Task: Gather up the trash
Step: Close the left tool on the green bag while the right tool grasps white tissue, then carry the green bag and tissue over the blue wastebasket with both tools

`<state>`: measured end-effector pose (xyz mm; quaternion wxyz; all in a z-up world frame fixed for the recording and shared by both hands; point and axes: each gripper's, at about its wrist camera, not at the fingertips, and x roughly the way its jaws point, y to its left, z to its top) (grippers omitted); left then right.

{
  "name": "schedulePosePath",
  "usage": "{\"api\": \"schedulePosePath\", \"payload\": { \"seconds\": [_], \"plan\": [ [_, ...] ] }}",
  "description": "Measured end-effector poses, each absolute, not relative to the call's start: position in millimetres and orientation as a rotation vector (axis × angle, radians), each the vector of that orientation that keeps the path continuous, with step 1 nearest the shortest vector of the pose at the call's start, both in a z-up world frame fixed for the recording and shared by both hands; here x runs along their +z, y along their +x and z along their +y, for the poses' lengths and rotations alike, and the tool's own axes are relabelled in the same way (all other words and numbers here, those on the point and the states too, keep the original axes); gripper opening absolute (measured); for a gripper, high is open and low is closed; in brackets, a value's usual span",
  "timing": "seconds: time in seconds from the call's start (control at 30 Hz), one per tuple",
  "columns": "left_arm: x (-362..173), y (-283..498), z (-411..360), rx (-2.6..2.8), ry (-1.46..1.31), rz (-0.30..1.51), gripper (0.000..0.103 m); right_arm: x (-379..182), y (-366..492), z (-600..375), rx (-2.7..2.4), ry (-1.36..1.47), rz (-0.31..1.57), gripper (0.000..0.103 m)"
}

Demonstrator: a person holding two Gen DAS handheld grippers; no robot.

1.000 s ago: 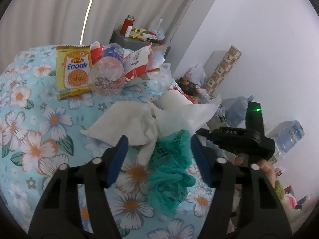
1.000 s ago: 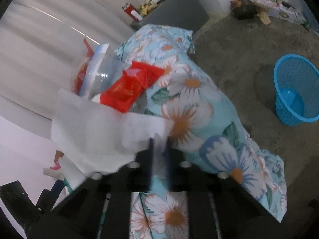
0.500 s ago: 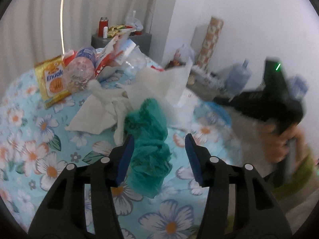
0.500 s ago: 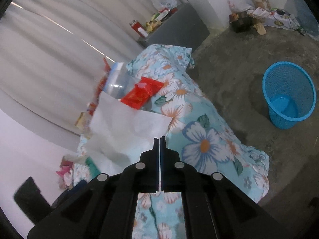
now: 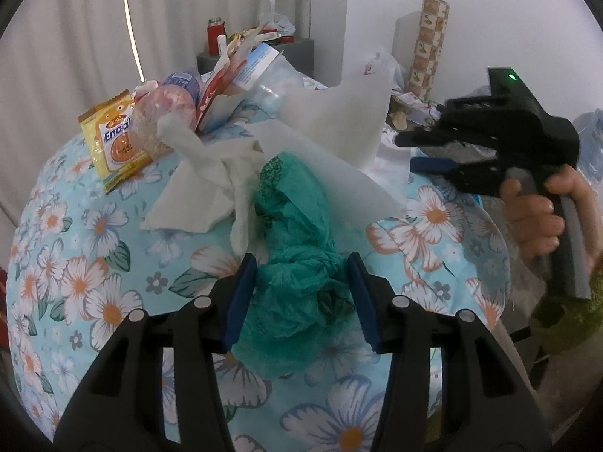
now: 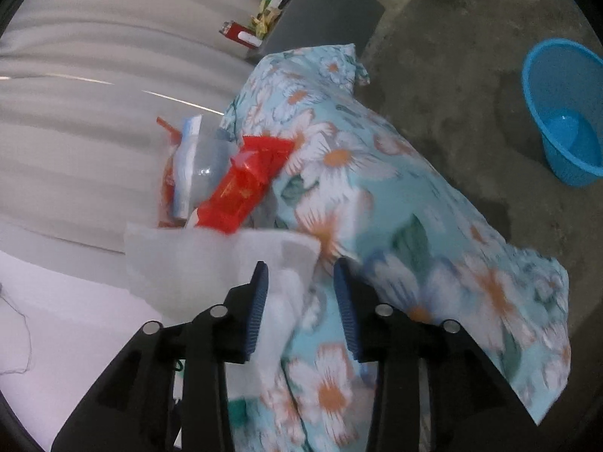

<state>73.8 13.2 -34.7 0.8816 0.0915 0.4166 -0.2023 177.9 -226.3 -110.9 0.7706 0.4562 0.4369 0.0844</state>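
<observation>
The right wrist view is motion-blurred: the white tissue smears, perhaps against one pad. The blue basket is cut off by the frame edge.

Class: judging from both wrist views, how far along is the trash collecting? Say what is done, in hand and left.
Done: nothing visibly; the blue basket looks empty. In hand: the left gripper, jaws closing, straddles the green plastic bag; the right gripper, jaws just opened, has the white tissue between them, unpinched. Left: the yellow snack packet, red wrapper and clear bottle.
</observation>
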Motion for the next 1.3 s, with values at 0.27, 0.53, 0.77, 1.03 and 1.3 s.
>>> {"api": "schedulePosePath", "payload": {
  "seconds": [0.27,0.53,0.77,1.03,1.3],
  "plan": [
    [-30.6,69.1,14.7,-0.42,0.172,0.862,0.044,-109.7,169.3,-226.8,0.153,0.999,0.899,0.001],
    [-2.9,42.6,24.8,-0.461,0.126,0.81,0.043,-47.4,122.1,-234.8,0.211,0.946,0.747,0.001],
    [45.1,13.8,35.6,-0.562,0.029,0.73,0.043,29.9,85.8,-235.4,0.286,0.843,0.591,0.001],
    [81.1,16.9,3.2,-0.709,0.01,0.679,0.043,78.4,47.0,-261.0,0.244,0.761,0.475,0.001],
    [91.1,66.7,-64.2,-0.905,-0.055,0.786,0.043,79.8,25.1,-323.2,0.071,0.759,0.412,0.001]
  ]
}}
